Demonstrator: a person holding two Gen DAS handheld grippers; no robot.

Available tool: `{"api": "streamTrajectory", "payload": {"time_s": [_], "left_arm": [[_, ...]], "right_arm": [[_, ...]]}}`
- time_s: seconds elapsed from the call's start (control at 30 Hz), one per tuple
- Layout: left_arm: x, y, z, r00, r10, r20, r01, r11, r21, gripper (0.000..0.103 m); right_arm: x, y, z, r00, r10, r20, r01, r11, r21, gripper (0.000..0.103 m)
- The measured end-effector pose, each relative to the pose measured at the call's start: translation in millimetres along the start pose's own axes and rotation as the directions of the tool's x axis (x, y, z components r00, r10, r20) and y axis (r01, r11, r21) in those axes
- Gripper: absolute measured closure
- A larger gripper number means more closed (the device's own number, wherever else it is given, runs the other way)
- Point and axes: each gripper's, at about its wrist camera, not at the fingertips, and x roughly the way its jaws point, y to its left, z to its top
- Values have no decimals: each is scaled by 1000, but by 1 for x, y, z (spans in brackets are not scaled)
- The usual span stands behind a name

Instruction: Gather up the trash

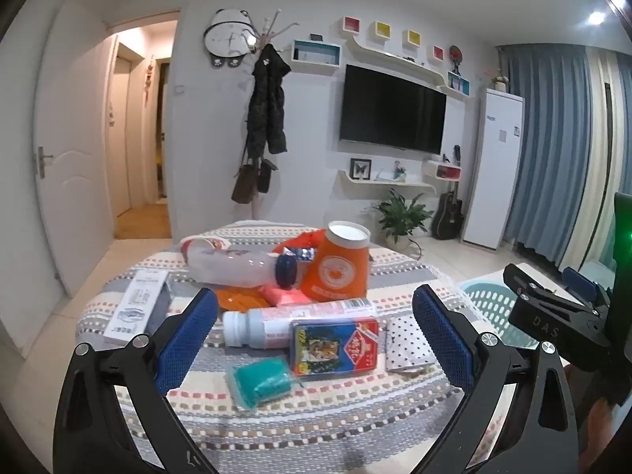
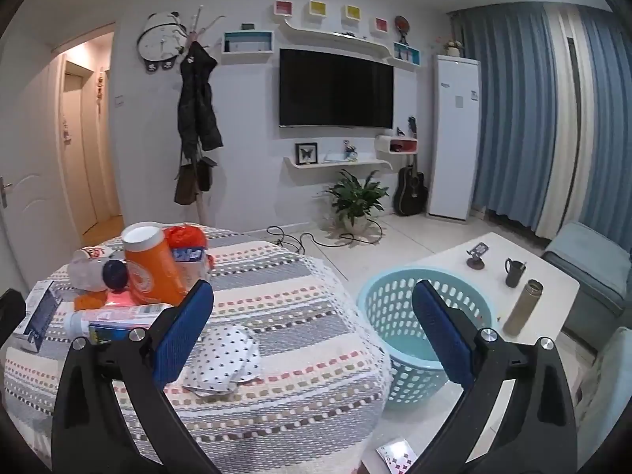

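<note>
The left gripper point(image 1: 316, 339) hung over the near edge of the round table point(image 1: 316, 426), its blue pads spread wide with nothing between them, tipped slightly downward. Just past the pads lay the trash: a teal wad in clear wrap point(image 1: 262, 381), a blue-and-red card box point(image 1: 335, 345), a polka-dot paper piece point(image 1: 407, 345), and a white-capped bottle point(image 1: 292, 318) on its side. Farther back an orange paper cup point(image 1: 339, 266) stood upside down, with a clear bottle point(image 1: 241, 262) lying beside it, blue cap toward the cup, and a white carton point(image 1: 136, 304) off to the left.

The right gripper point(image 2: 314, 335) was likewise spread wide and empty, tilted a little downward, spanning the table's right edge. The light blue basket point(image 2: 395, 296) stood on the floor just beside the table; what showed of its bottom looked bare, though the right pad covered part of it. Beyond it a white side table point(image 2: 553, 284) carried a dark mug point(image 2: 513, 270) and a slim metal flask point(image 2: 523, 308).
</note>
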Motion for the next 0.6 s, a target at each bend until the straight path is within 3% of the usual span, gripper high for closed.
{"api": "streamTrajectory", "payload": {"time_s": [0.6], "left_arm": [[23,-43,-1,997,-67,-35,69,996,51,7]], "right_arm": [[14,-35,-4,998,-58,-34,59,997,51,7]]}}
